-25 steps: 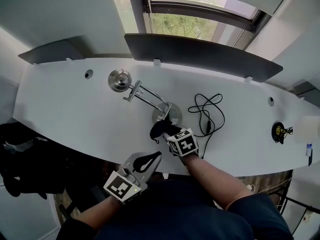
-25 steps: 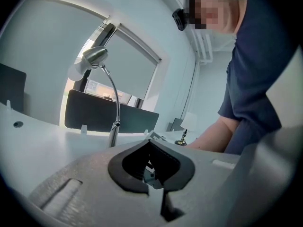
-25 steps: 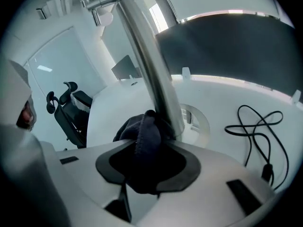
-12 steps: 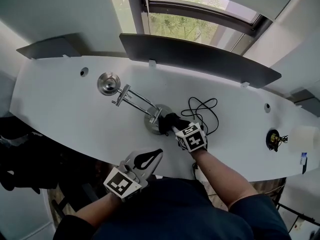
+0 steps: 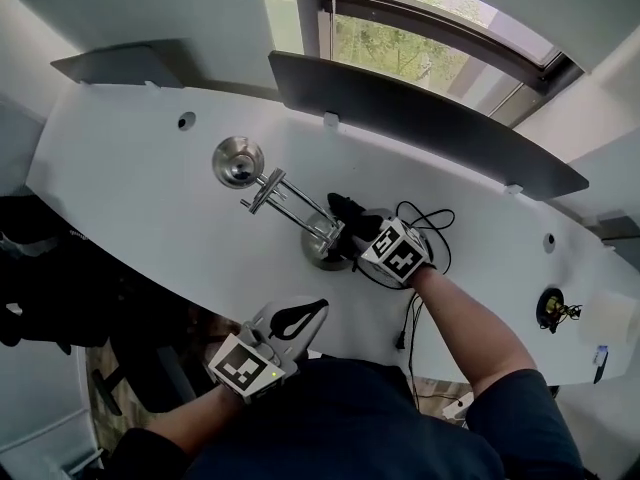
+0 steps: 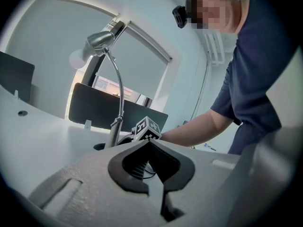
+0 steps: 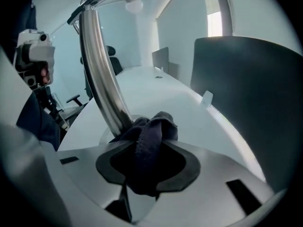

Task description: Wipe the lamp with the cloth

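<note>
**A:** So where was the cloth (image 7: 152, 135) when you looked over?

**B:** Pinched in the right gripper (image 5: 352, 231). It was bunched up at the jaw tips and pressed against the lamp (image 5: 290, 204), low on the chrome stem just above the base.

**A:** And the left gripper (image 6: 150, 148)?

**B:** Jaws pressed together on nothing, off the near edge of the desk (image 5: 130, 190), with the lamp well ahead of it.

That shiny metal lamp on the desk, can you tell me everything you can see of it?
The polished silver metal desk lamp stands on the white desk. It has a round base, a shiny curved stem with parallel rods higher up, and a small round head reaching out to one side. A dark cloth, clamped in the right gripper, presses against the stem just above the base.
</note>
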